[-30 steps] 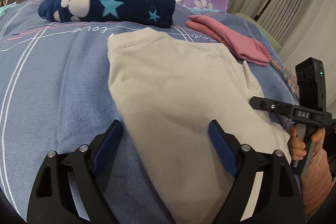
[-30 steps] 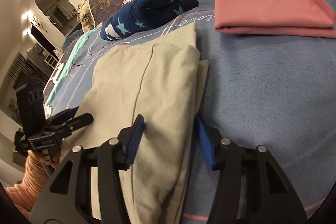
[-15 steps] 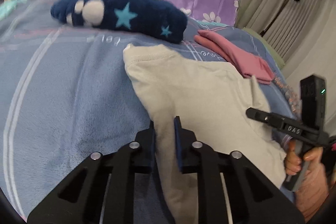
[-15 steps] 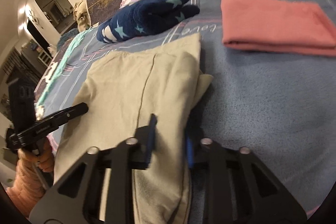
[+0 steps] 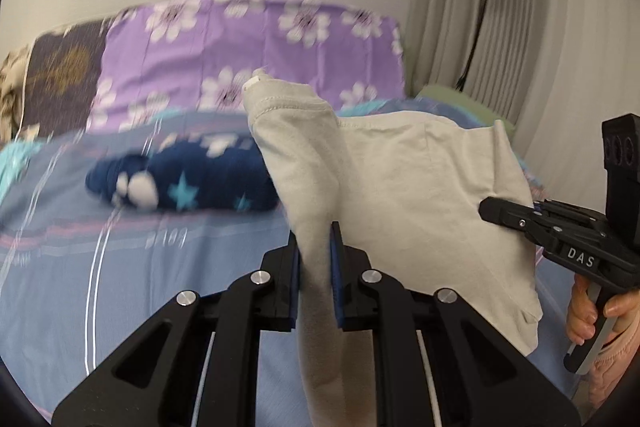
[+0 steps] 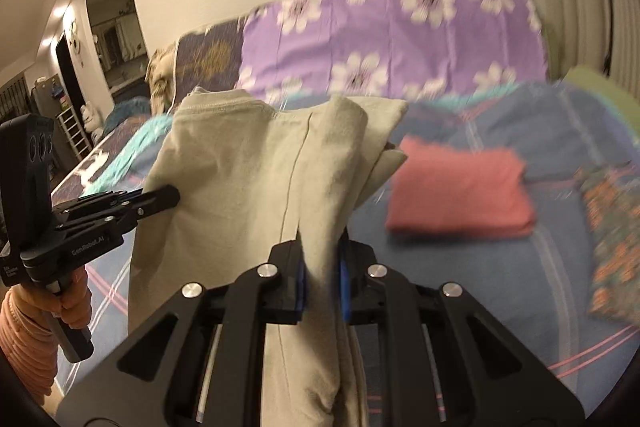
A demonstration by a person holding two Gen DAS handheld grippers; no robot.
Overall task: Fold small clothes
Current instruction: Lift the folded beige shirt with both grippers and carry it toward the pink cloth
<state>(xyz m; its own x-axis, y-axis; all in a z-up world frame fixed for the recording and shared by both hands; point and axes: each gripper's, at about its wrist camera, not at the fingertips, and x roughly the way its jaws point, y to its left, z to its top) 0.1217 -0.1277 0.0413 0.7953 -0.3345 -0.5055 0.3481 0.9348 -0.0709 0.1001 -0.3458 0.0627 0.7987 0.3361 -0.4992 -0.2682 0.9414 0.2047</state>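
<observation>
A beige garment (image 5: 400, 187) hangs lifted above the blue bed cover, held at two edges. My left gripper (image 5: 314, 255) is shut on its left edge; cloth drapes down between the fingers. My right gripper (image 6: 322, 263) is shut on the garment (image 6: 260, 179) at its right folded edge. The right gripper also shows in the left wrist view (image 5: 516, 215), pinching the cloth's far side. The left gripper shows in the right wrist view (image 6: 160, 195), clamped on the cloth.
A folded navy star-patterned garment (image 5: 188, 183) lies on the blue bed cover (image 5: 80, 267). A folded pink garment (image 6: 460, 195) lies to the right. A purple flowered pillow (image 5: 248, 55) stands at the back. A patterned cloth (image 6: 616, 243) lies at the far right.
Both grippers closed on the beige garment's edges and lifted it off the bed. The cameras tilted upward; the garment now hangs in the air.
</observation>
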